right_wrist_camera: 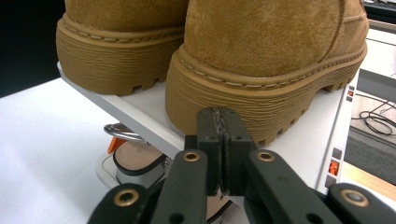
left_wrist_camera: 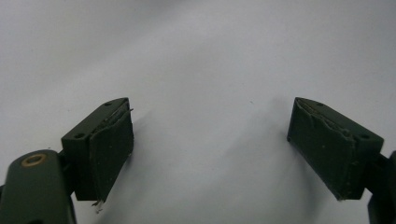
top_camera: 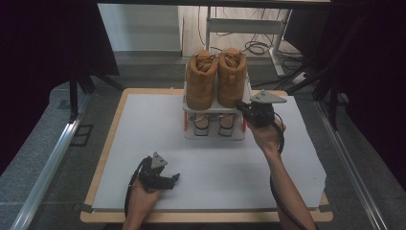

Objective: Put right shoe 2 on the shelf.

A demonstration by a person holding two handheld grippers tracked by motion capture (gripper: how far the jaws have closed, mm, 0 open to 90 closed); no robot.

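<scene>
Two tan suede boots stand side by side on the top shelf of a small white rack (top_camera: pixel 215 109): the left boot (top_camera: pixel 200 79) and the right boot (top_camera: pixel 231 76). My right gripper (top_camera: pixel 241 109) is at the rack's right front corner. In the right gripper view its jaws (right_wrist_camera: pixel 218 116) are pressed together with nothing between them, their tips just in front of the ribbed sole of the nearer boot (right_wrist_camera: pixel 271 56). I cannot tell whether they touch it. My left gripper (top_camera: pixel 176 178) rests low over the white mat at the front left, its jaws (left_wrist_camera: pixel 210 144) wide apart and empty.
A pair of lighter shoes (top_camera: pixel 213 125) sits on the rack's lower shelf, seen under the top shelf (right_wrist_camera: pixel 140 105). The white mat (top_camera: pixel 143 124) covers a wooden table. Cables and a metal frame (top_camera: pixel 249 28) lie on the floor behind the table.
</scene>
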